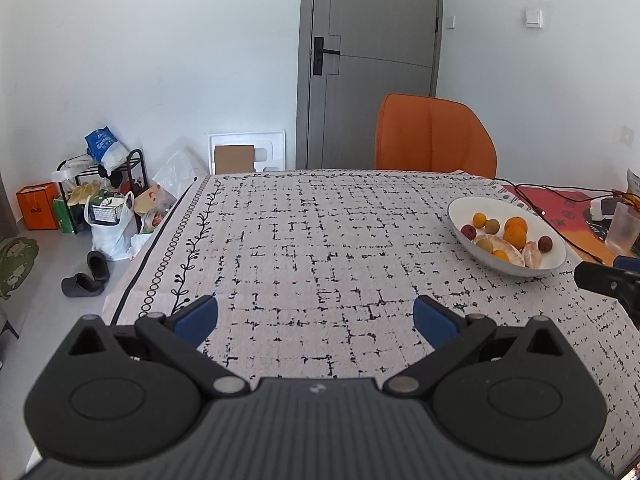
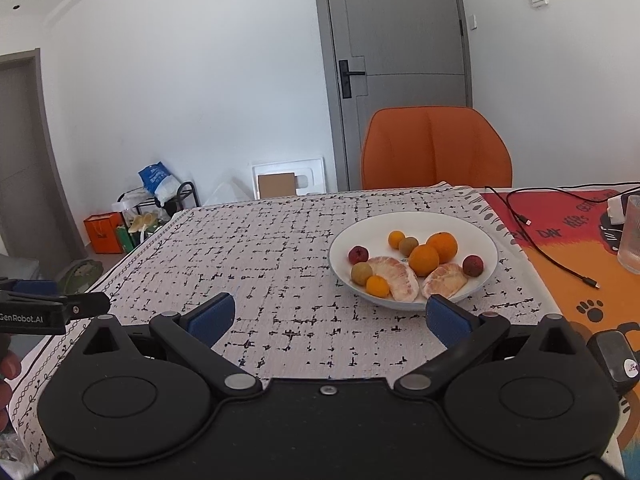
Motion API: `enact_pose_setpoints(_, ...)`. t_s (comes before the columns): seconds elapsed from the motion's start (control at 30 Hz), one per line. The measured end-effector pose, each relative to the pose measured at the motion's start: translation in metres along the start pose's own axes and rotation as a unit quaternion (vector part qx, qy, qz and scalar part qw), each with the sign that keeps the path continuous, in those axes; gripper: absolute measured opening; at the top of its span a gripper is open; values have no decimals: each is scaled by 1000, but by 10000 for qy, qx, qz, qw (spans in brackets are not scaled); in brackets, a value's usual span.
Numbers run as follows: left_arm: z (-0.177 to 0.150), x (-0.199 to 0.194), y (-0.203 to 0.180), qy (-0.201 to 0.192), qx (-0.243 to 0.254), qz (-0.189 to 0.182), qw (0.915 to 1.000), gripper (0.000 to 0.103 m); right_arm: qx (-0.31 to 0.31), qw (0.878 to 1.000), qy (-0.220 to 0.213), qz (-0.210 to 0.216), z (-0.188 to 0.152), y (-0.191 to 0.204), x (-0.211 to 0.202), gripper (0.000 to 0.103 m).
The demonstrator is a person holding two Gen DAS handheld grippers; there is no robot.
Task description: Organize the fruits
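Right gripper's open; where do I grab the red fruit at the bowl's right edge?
Take the red fruit across its round middle, coming from above: it sits low against the bowl wall, with a pomelo piece close on its left. Right gripper seems nearest.

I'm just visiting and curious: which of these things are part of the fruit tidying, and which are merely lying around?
Job: white bowl, oranges, peeled pomelo segments, red lychees, both open grippers.

Lying about: black cable, glass, orange chair.
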State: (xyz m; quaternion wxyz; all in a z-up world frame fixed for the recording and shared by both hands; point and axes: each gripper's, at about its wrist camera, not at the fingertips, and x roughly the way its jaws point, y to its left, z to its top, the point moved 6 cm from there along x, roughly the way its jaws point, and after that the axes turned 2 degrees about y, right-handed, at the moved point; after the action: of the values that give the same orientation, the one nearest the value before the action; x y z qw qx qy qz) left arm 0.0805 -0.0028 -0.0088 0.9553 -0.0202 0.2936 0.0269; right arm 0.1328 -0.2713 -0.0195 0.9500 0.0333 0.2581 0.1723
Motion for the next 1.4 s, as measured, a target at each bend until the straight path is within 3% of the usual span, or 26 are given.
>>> enact_pose_setpoints(1.4, -1, -1, 1, 4, -25, -31, 10000, 103, -121, 9999, 69, 86, -4, 12, 1, 103)
